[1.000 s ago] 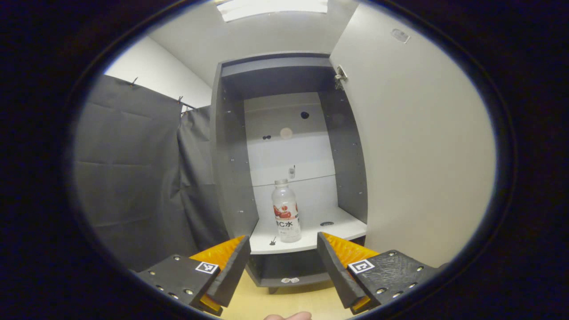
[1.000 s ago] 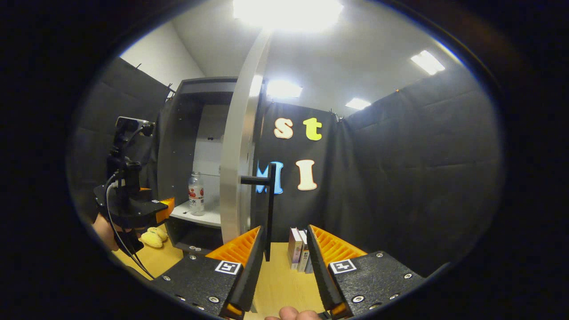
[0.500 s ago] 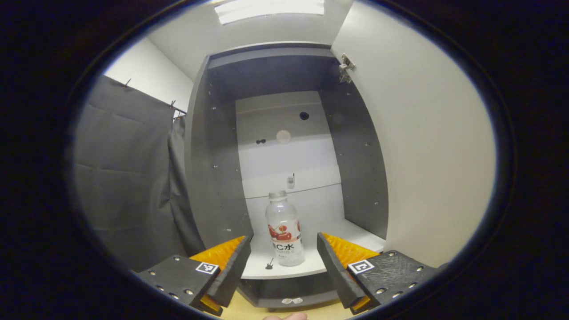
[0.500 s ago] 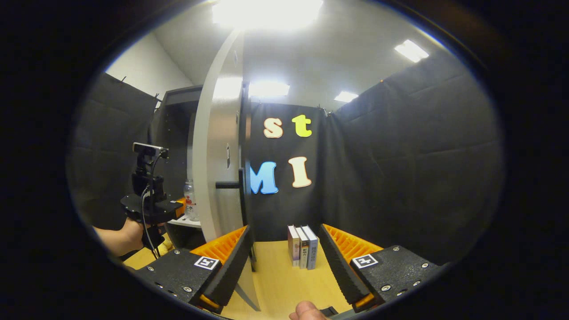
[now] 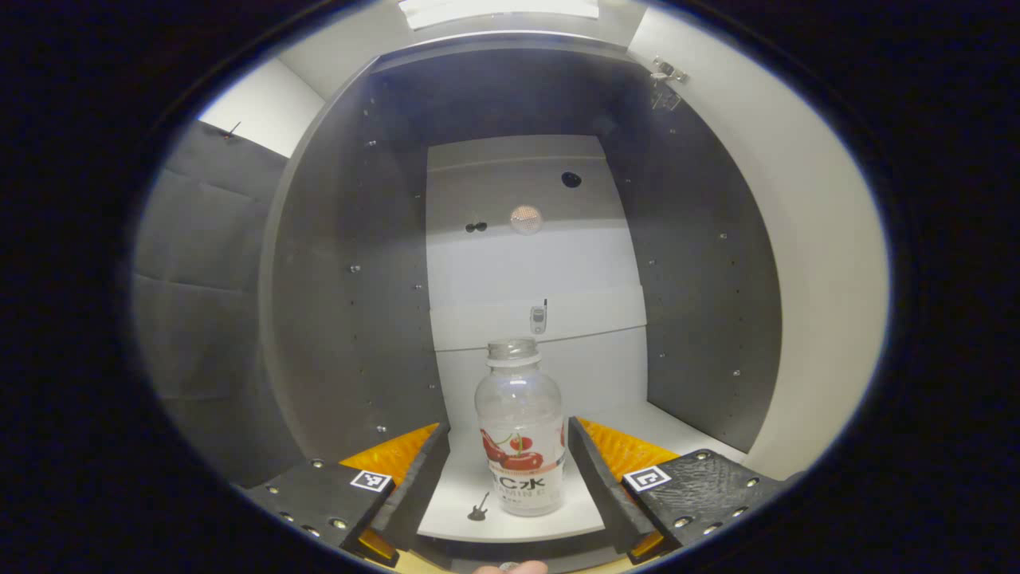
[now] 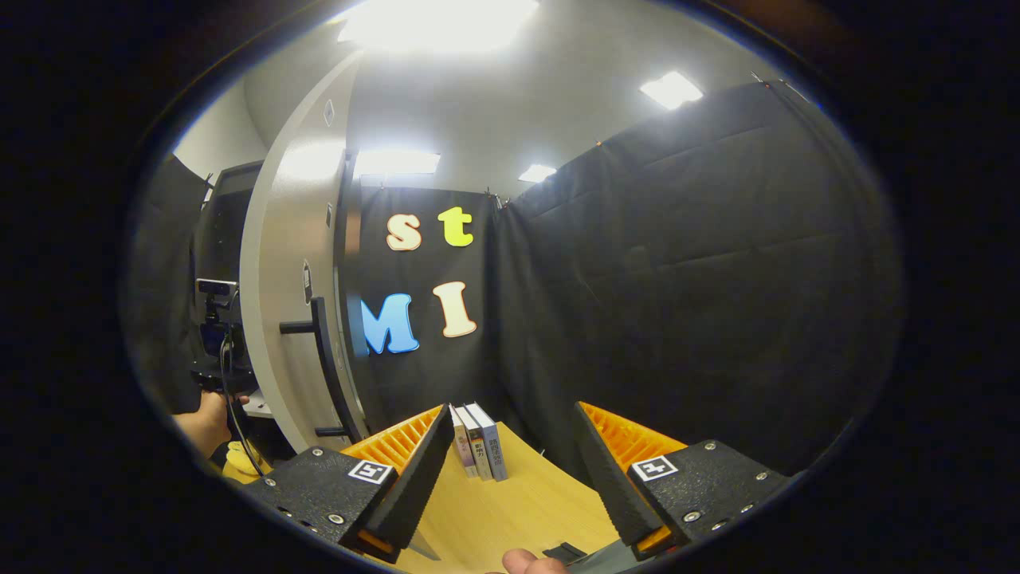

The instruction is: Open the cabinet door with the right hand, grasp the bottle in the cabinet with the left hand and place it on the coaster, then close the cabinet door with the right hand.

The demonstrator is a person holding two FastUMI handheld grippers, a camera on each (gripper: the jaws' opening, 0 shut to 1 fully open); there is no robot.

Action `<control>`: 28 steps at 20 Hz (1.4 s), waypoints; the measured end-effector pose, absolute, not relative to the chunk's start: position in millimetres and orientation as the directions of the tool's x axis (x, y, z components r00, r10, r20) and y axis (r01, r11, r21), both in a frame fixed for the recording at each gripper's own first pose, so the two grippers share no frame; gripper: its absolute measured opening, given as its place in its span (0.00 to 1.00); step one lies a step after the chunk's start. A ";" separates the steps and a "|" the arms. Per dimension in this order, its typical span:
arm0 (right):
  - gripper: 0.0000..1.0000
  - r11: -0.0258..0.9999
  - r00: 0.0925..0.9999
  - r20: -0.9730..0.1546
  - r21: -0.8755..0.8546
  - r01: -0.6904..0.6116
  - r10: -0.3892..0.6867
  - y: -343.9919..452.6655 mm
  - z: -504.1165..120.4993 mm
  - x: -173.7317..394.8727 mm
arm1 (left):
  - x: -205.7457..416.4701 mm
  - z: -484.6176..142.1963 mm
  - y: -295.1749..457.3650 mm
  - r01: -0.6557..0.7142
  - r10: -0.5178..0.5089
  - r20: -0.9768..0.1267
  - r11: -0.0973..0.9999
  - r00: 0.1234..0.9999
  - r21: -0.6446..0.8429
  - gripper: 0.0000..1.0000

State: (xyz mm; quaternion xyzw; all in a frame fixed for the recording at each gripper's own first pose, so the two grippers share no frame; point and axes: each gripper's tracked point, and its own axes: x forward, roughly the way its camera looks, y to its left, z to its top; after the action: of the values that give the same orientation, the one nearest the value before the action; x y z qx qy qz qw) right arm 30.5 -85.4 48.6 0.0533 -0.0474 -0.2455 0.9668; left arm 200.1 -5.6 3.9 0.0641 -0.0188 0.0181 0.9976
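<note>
Left gripper (image 5: 504, 470) jaws wide, straddling but not gripping the bottle (image 5: 519, 434) upright at the cabinet shelf (image 5: 510, 522) front edge; an off-centre close could tip it; right gripper (image 6: 507, 470) open, empty.

Clear bottle (image 5: 519, 434) with red cherry label, grey cabinet (image 5: 351, 263) walls, white door (image 5: 805, 263).
</note>
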 end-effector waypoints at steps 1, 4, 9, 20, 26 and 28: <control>0.93 0.864 0.865 0.064 0.129 0.487 -0.498 -87.6 46.8 31.3 | 204.6 1.8 -8.8 -0.034 0.029 0.038 0.990 0.999 0.139 0.91; 0.93 0.848 0.852 0.028 0.121 0.516 -0.523 -84.9 34.6 34.5 | 222.3 -9.1 -15.8 -0.008 0.007 0.013 0.989 1.000 0.147 0.88; 0.93 0.837 0.839 -0.015 0.057 0.544 -0.544 -80.4 23.1 39.3 | 233.2 -17.3 -11.6 -0.016 0.014 0.016 0.990 1.000 0.138 0.85; 0.93 0.904 0.909 -0.011 0.098 0.417 -0.418 -75.6 17.5 54.7 | 164.6 5.9 -9.0 -0.020 0.018 0.020 0.996 1.000 0.091 0.74; 0.93 0.939 0.946 -0.044 0.109 0.325 -0.322 -92.1 6.8 67.9 | 96.8 37.0 -9.0 -0.060 0.049 0.084 0.988 0.995 0.139 0.73; 0.93 0.949 0.956 -0.050 0.115 0.293 -0.289 -93.9 2.9 71.2 | 72.5 39.1 -2.8 -0.084 0.070 0.094 0.985 0.993 0.152 0.73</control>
State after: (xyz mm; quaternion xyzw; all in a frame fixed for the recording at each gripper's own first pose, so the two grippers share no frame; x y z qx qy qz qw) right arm 71.2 -93.9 2.9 0.0607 0.0165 -0.1472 0.9871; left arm 72.5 -2.8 39.1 0.0782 -0.0441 0.0386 0.9952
